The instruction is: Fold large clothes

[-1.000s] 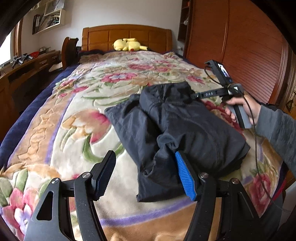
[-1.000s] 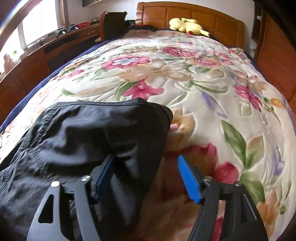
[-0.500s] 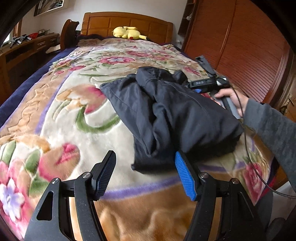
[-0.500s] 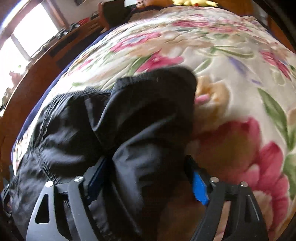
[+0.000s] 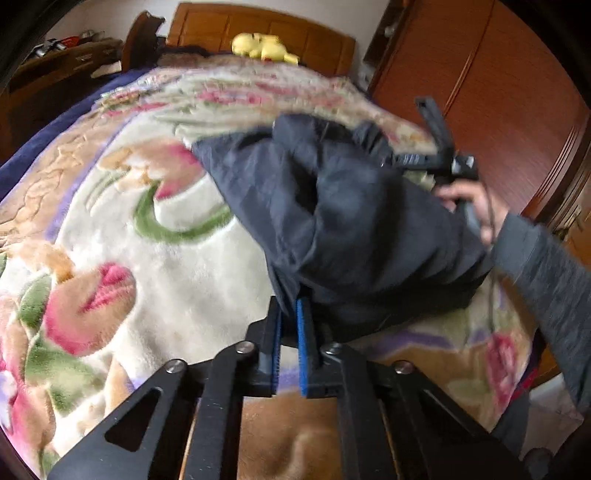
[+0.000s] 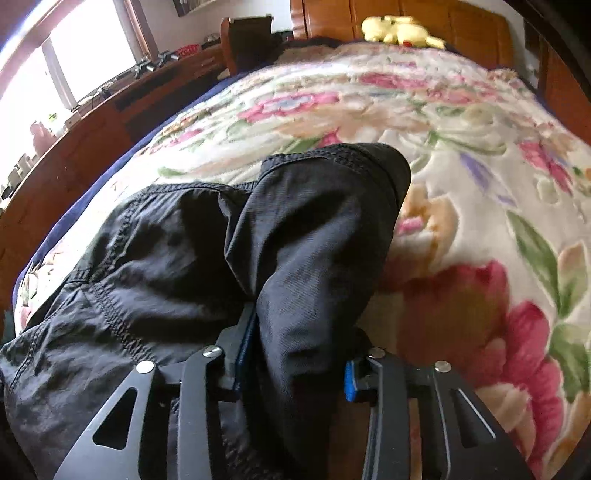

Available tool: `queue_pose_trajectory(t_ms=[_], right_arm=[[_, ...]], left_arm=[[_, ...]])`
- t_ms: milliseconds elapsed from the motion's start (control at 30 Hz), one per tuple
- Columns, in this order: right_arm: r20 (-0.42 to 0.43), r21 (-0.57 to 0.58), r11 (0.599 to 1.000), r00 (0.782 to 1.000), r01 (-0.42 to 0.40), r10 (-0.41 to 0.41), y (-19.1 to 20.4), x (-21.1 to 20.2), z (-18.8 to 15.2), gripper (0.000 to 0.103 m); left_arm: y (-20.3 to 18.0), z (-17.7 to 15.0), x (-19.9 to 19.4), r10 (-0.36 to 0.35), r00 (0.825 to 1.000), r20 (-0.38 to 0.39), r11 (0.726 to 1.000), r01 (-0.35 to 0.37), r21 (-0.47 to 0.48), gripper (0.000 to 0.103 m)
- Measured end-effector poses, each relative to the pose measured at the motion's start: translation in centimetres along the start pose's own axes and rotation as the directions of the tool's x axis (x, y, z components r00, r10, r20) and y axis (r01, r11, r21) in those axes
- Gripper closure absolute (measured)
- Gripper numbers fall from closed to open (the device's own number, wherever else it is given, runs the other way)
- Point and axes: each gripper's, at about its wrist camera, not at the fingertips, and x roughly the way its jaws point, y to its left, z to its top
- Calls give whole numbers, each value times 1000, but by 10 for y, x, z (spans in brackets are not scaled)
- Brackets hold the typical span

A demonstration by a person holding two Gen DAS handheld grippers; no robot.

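A floral blanket (image 5: 155, 258) in cream, pink and green is covering the whole bed, running up to a wooden headboard (image 6: 424, 14) where a yellow plush toy (image 5: 264, 47) is lying. A reddish wooden wardrobe (image 5: 509, 110) is standing along the bed's right side in the left wrist view, and a long wooden desk (image 6: 92, 122) is running under a bright window on the other side in the right wrist view. The dark jacket (image 5: 351, 221), loosely bunched and partly folded, is lying on the blanket toward the near right part of the bed, with its far corner lifting off the surface. The left gripper (image 5: 290, 317) is pinching the jacket's near lower edge, its blue-padded jaws having just been closing until they are standing almost together on the thin fabric. The right gripper (image 6: 295, 350) is gripping a thick fold of the same jacket (image 6: 295, 240), its jaws having just been closing and now pressing in from both sides with cloth filling the gap between them. In the left wrist view the person's right hand (image 5: 476, 206), in a grey sleeve (image 5: 546, 273), is holding that gripper's handle just past the jacket's far side.
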Motion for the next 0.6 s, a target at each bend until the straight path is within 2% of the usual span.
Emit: queue_pose_trajectory(t_ms=[100, 167, 267, 433, 600], right_arm=[[27, 19, 1000, 1000, 2, -3, 6, -12, -3, 69], [55, 21, 1000, 998, 10, -11, 13, -21, -3, 77], [84, 11, 1000, 996, 17, -18, 25, -35, 0, 81], [119, -68, 998, 993, 8, 0, 66, -56, -1, 84], [153, -116, 993, 987, -33, 51, 117, -65, 5, 84]], left_arm=[[-7, 2, -11, 7, 999, 45, 1000, -8, 14, 97], [-12, 2, -20, 16, 996, 83, 1000, -18, 24, 98], [-14, 7, -42, 14, 989, 149, 1000, -18, 21, 98], [2, 17, -79, 57, 969, 240, 998, -63, 18, 99], [41, 13, -120, 125, 945, 303, 992, -126, -17, 99]])
